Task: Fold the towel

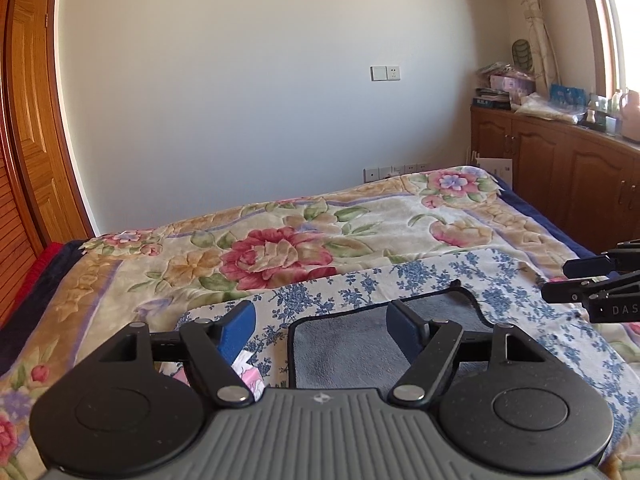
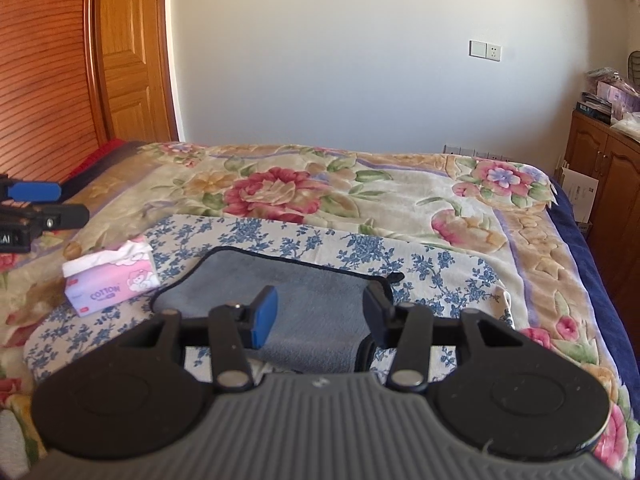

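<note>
A grey towel (image 1: 352, 344) with a dark hem lies flat on a blue-flowered cloth (image 1: 400, 280) on the bed; it also shows in the right wrist view (image 2: 312, 300). My left gripper (image 1: 322, 324) is open and empty, held above the towel's left near part. My right gripper (image 2: 320, 312) is open and empty above the towel's near right part. The right gripper shows at the right edge of the left wrist view (image 1: 568, 280). The left gripper shows at the left edge of the right wrist view (image 2: 60, 202). The towel's near edge is hidden behind both grippers.
A pink tissue pack (image 2: 112, 278) sits on the cloth left of the towel. The floral blanket (image 2: 360, 192) covers the bed. A wooden door (image 2: 128, 48) stands at the left, a wooden cabinet (image 1: 560, 168) with clutter at the right.
</note>
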`<state>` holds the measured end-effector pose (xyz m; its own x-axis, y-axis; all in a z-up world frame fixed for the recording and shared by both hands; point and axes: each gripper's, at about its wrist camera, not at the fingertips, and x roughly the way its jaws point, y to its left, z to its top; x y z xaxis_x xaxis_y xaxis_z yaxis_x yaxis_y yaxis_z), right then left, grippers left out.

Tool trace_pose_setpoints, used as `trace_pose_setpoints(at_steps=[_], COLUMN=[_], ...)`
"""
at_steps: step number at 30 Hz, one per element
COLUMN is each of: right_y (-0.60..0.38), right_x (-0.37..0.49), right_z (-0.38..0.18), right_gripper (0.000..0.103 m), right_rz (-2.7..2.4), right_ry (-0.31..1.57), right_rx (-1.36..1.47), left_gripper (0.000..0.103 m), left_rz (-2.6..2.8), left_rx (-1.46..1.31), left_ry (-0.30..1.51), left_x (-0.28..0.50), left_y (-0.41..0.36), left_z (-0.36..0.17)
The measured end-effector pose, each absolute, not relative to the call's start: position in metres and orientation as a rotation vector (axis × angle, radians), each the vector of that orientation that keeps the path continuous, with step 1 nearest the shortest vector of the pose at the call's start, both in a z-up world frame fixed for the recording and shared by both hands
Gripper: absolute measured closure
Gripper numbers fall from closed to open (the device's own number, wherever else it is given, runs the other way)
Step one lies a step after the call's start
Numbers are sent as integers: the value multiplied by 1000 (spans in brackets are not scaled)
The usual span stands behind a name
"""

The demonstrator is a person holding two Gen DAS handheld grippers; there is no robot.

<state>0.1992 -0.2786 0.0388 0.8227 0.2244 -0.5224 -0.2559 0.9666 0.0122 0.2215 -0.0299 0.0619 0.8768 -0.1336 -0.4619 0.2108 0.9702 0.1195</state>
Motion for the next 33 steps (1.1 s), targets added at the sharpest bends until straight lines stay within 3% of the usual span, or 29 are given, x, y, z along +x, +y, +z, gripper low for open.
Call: trace_pose_setpoints(at_steps=[9, 25, 27, 33], right_y=[-276, -269, -269, -269], right_x=[165, 109, 104, 91], right_z=[47, 53, 53, 51], right_gripper=[54, 53, 52, 33], right_rz=[262, 285, 282, 251], right_ry=[545, 530, 527, 519], right_rx=[-78, -47, -42, -26], left_gripper=[24, 7, 7, 2], left_rz=[-175, -192, -197, -194], left_rx=[182, 188, 182, 183], left_ry=[483, 439, 438, 430], left_x=[188, 125, 118, 100], left_y=[-26, -30, -31, -32], left_z=[62, 72, 72, 70])
